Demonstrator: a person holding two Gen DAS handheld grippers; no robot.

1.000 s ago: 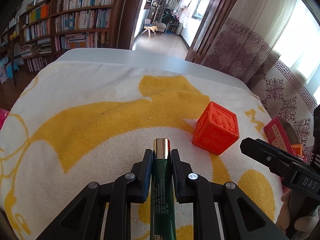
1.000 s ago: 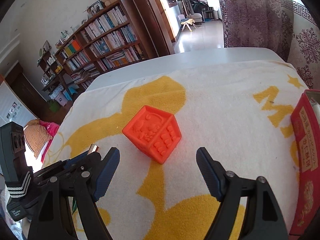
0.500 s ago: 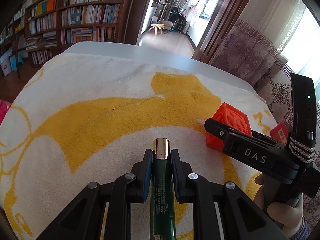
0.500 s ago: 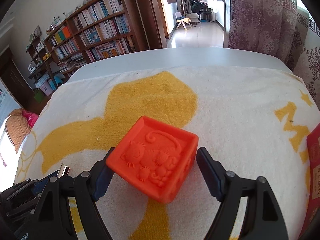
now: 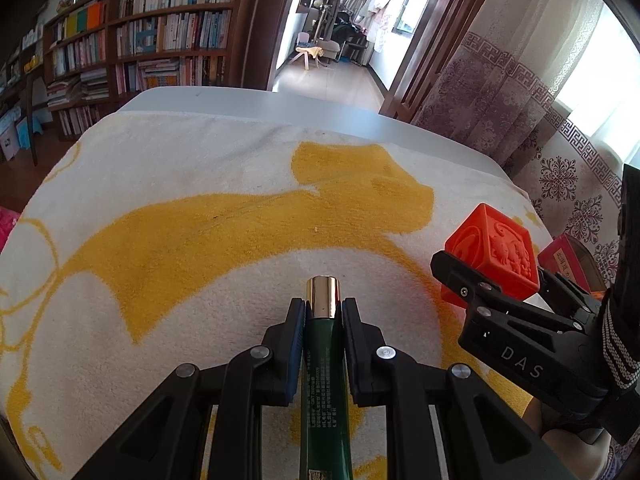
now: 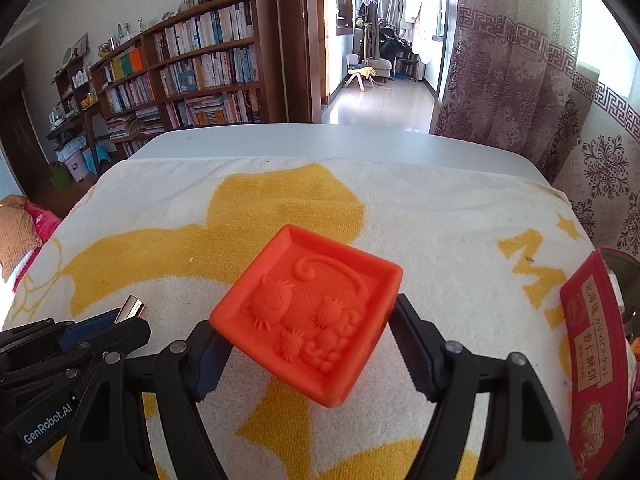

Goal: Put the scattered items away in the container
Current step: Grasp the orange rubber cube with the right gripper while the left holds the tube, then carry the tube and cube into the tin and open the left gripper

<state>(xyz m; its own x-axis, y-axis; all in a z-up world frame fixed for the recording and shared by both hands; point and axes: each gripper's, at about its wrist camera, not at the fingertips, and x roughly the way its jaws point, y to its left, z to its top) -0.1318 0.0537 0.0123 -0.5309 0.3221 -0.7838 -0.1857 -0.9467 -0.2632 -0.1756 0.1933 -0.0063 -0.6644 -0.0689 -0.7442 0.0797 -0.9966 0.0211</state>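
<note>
The left claw (image 5: 323, 312) is clenched on a dark green tube (image 5: 326, 380), its two fingers (image 5: 294, 344) pressed against the tube's sides just behind the shiny gold cap (image 5: 322, 295), which sticks out forward past the fingertips. The tube lies along the claw's axis above the white-and-yellow towel (image 5: 180, 248) that covers the worktop (image 5: 260, 104); whether it touches the towel cannot be told.

Further right, the right claw (image 6: 308, 344) is closed on an orange cube (image 6: 312, 316) with a raised cartoon cat on its upper face. The fingers (image 6: 416, 344) grip it on opposite sides, and the cube is tilted, one corner pointing down toward the towel. In the left wrist view the same cube (image 5: 496, 256) appears lifted clear of the cloth, held near the right edge of the worktop.

At the right edge sits a red box (image 6: 592, 360) printed with pale lettering, its long wall facing the cube and standing well apart from it. Its inside is mostly hidden.

Past the towel's far edge, bare grey worktop shows.
</note>
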